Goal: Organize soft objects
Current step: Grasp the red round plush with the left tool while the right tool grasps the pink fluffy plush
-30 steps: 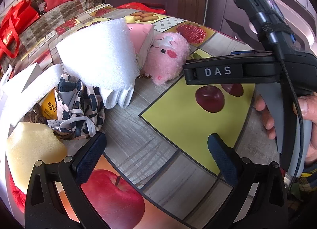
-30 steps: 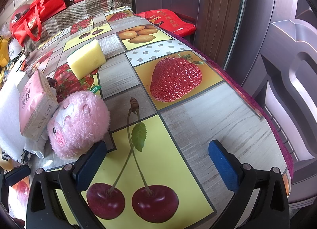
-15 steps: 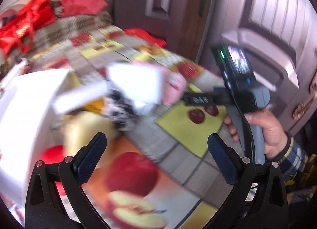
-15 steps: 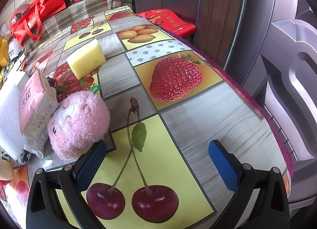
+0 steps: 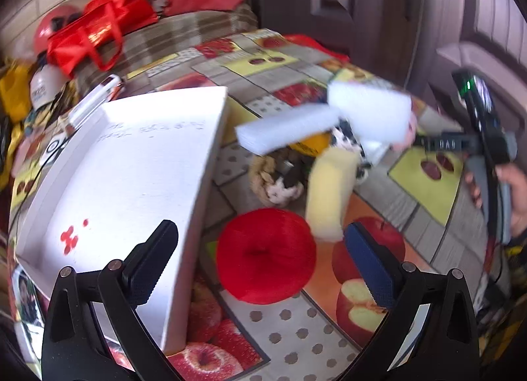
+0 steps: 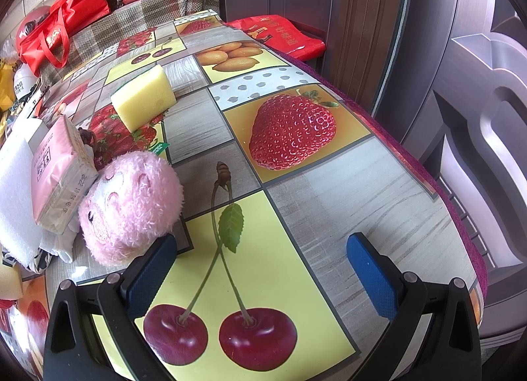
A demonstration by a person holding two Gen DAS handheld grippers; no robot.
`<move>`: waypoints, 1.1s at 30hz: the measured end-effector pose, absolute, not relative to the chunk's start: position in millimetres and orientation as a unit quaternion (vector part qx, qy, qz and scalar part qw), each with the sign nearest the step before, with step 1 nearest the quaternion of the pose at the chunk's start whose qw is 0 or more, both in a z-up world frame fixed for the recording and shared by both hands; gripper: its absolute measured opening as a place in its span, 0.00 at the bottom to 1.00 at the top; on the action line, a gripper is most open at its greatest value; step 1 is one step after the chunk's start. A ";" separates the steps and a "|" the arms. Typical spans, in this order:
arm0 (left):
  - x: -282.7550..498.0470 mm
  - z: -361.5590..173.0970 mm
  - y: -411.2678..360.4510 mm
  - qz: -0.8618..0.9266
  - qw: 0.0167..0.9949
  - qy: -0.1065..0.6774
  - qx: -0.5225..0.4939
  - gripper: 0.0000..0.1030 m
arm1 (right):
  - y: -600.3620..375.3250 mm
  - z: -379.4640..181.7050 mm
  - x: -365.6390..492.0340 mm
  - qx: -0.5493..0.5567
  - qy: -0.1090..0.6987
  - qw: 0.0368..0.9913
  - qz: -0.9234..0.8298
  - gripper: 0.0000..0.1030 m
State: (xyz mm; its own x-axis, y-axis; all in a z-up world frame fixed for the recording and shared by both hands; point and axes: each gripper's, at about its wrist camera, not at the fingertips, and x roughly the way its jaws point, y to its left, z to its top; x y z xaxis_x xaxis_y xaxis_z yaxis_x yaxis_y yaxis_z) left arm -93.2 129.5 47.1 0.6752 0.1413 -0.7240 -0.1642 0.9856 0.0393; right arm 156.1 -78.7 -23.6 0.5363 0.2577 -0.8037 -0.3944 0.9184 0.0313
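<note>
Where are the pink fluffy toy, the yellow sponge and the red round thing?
pink fluffy toy point(image 6: 131, 206): right wrist view, on its furry face.
yellow sponge point(image 6: 145, 101): right wrist view, on its front side.
red round thing point(image 5: 265, 256): left wrist view, on its dimpled middle.

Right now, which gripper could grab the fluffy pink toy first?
Probably the right gripper: open, with the pink plush toy just beside its left finger. The left gripper faces the red mesh ball.
</note>
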 end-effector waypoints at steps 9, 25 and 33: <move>-75.5 13.4 106.1 0.062 0.894 0.442 0.035 0.72 | -78.8 -22.9 156.4 -0.077 0.444 0.873 0.186 1.00; -76.3 2.2 94.7 0.030 0.902 0.431 -0.006 0.57 | -69.5 17.0 120.3 -0.125 0.324 0.865 0.363 1.00; -75.9 4.7 103.1 0.028 0.905 0.424 -0.023 0.56 | -15.0 -1.8 129.8 -0.213 0.343 0.839 0.366 0.99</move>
State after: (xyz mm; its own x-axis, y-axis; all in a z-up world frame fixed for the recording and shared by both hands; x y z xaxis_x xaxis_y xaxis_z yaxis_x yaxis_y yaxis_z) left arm -75.9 103.1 4.7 0.6387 0.0315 -0.7688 -0.0707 0.9973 -0.0180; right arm 129.8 -15.0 -1.8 0.4972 0.4670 -0.7312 -0.7596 0.6416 -0.1066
